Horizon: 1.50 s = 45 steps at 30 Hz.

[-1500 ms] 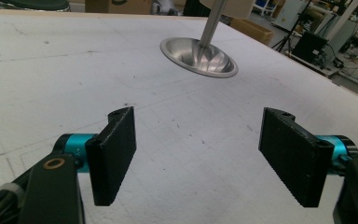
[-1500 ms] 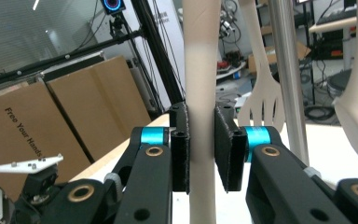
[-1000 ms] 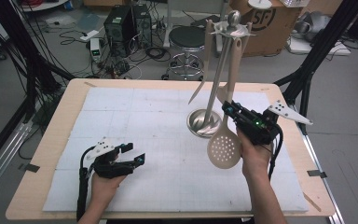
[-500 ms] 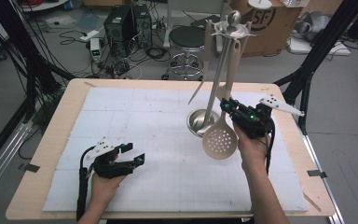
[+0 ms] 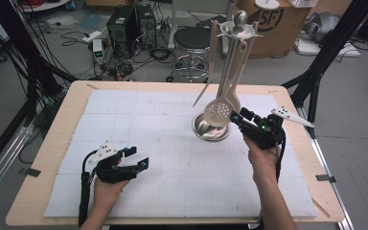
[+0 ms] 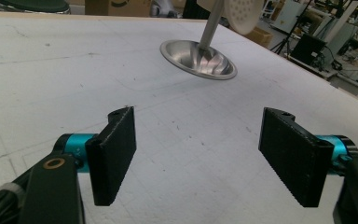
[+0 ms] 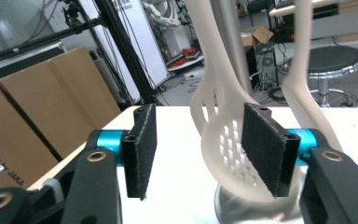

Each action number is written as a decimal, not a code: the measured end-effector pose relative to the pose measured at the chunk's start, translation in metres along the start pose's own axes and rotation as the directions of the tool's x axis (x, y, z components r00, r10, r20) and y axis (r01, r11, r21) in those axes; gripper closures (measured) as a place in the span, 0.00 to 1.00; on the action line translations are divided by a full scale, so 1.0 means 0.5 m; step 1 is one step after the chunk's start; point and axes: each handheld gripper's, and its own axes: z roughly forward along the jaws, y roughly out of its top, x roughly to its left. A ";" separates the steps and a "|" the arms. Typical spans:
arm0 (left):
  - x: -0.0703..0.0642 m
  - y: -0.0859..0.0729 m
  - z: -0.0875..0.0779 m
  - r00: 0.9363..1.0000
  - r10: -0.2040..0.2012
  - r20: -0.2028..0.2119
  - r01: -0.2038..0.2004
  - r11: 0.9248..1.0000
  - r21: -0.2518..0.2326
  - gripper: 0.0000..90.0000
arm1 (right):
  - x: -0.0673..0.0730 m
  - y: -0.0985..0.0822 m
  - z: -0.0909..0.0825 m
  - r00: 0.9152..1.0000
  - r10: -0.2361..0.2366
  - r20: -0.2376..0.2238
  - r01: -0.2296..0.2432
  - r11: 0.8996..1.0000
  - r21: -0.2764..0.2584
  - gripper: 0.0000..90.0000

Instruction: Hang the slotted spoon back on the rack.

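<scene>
Hanging on the rack (image 5: 238, 28), the skimmer (image 5: 219, 111) faces the just-opened right tool (image 5: 238, 119).

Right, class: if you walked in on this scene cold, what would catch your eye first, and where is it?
First, the tall metal utensil stand at the far right of the white mat, with a pale slotted spoon hanging over its round base. Next, the right gripper just beside that spoon, its jaws having just opened and pressing on nothing. The left gripper rests open at the mat's near left.
</scene>
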 end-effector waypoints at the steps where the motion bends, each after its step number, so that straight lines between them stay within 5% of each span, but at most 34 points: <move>1: 0.000 0.000 0.000 1.000 -0.001 0.000 0.001 1.000 0.000 0.31 | -0.006 -0.006 -0.003 1.000 -0.002 0.002 0.002 1.000 0.001 0.48; 14: 0.001 0.003 0.013 1.000 -0.026 0.004 0.026 1.000 -0.008 0.31 | -0.060 -0.088 -0.041 0.999 0.026 0.024 -0.027 0.999 0.045 0.40; 20: -0.006 0.006 0.016 1.000 -0.005 0.009 0.005 1.000 0.003 0.31 | -0.074 -0.106 -0.040 1.000 0.016 0.023 -0.017 0.998 0.053 0.38; 26: -0.002 0.004 0.012 1.000 -0.001 0.007 0.001 1.000 -0.005 0.31 | -0.076 -0.131 -0.039 1.000 -0.019 0.015 0.018 0.996 0.083 0.35; 33: 0.000 0.004 0.011 1.000 -0.009 0.020 0.010 1.000 -0.015 0.31 | -0.093 -0.166 -0.033 1.000 0.031 -0.001 -0.031 0.988 0.153 0.32; 45: 0.001 0.004 0.014 0.999 -0.027 0.047 0.028 0.999 -0.018 0.31 | -0.086 -0.198 -0.024 0.999 0.016 -0.036 -0.009 0.982 0.190 0.28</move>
